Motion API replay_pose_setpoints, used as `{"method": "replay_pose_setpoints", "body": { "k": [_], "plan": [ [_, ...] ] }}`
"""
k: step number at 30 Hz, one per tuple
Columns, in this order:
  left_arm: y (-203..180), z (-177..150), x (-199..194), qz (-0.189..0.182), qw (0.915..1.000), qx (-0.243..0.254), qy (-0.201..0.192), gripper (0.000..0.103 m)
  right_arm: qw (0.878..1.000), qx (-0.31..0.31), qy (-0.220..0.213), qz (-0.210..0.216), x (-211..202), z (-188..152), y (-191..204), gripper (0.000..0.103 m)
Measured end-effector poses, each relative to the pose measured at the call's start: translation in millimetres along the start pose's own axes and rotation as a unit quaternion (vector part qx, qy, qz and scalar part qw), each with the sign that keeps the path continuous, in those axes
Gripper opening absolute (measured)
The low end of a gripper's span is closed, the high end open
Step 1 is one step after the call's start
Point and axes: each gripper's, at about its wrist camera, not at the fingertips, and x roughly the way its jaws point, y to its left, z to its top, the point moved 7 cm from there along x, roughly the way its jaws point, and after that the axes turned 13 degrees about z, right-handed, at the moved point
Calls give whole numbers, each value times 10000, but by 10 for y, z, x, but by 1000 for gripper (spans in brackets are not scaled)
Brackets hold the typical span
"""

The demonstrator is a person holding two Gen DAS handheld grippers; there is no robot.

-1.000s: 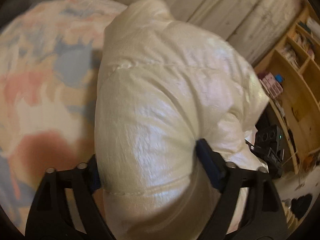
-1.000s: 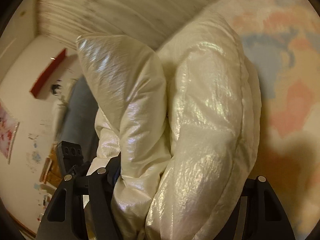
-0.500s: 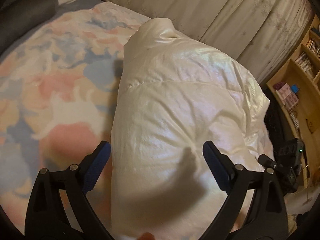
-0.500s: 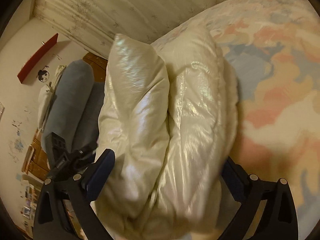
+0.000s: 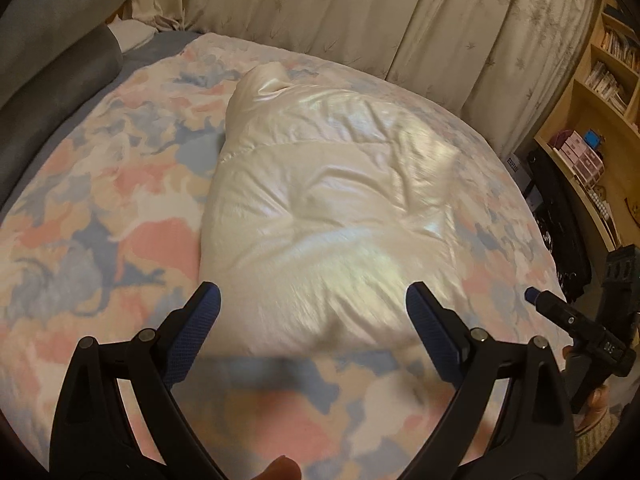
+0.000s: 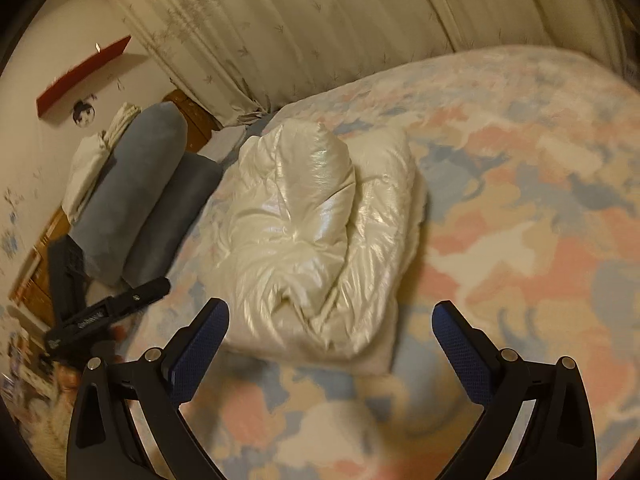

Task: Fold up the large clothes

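"Any lettering I can read from here?"

"White print on the other gripper (image 6: 94,318) in my right view, too blurred. A label by the bookshelf (image 5: 600,92): illegible too."

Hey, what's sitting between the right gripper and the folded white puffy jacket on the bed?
Nothing but bare bedspread. In the right wrist view a short stretch of the patterned cover separates the open right gripper from the jacket.

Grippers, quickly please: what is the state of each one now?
Left gripper: open, holding nothing.
Right gripper: open, holding nothing; the jacket lies on the bed.
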Motion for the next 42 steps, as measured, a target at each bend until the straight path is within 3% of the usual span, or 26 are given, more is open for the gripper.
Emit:
{"method": "replay_pose_setpoints", "body": {
  "k": [3,4,5,8,10,12,13,14,18,20,21,29,30,36,42],
  "plan": [
    [-134,-185,-346,204,9997,102,-89,93,9996,-188,-20,-218,291,44,1052,102],
    [-165,-237,-437,266,9995,132,-109,93,9993,-239,-33,-279,125,-8,1267,102],
    [-205,-307,-542,327,9992,174,-141,93,9989,-291,-49,-361,-162,-149,1319,102],
    [-336,-527,-825,444,9980,345,-272,93,9977,-354,-34,-572,-420,-422,1600,102],
    [-451,-717,-1035,480,9970,459,-398,93,9965,-402,-6,-736,-804,-728,1691,102],
    [-540,-890,-1210,504,9963,509,-472,93,9951,-440,10,-881,-677,-824,1896,102],
    [-576,-970,-1283,540,9959,519,-514,93,9945,-468,16,-938,-538,-925,1919,102],
    [-646,-1095,-1397,570,9952,549,-579,93,9936,-501,34,-1015,-755,-1117,1954,102],
    [-865,-1485,-1711,647,9923,685,-801,93,9904,-465,86,-1296,-321,-1441,1857,102],
    [-985,-1701,-1844,663,9911,728,-895,93,9896,-449,138,-1358,-545,-1772,1844,102],
    [-1043,-1809,-1890,635,9910,756,-904,93,9890,-441,164,-1400,-424,-1851,1819,102],
    [-1481,-2637,-2084,940,9880,1057,-618,93,9813,-191,319,-1889,-529,-2719,1596,102],
    [-1532,-2740,-2113,994,9875,1087,-569,93,9810,-116,329,-1906,-387,-2779,1541,102],
    [-1812,-3171,-2361,1034,9862,1247,-347,93,9797,-66,156,-2000,-832,-3205,1804,102],
    [-1901,-3280,-2715,1130,9863,1104,-465,93,9735,37,-125,-2284,-1412,-3369,2097,102]
  ]
}}
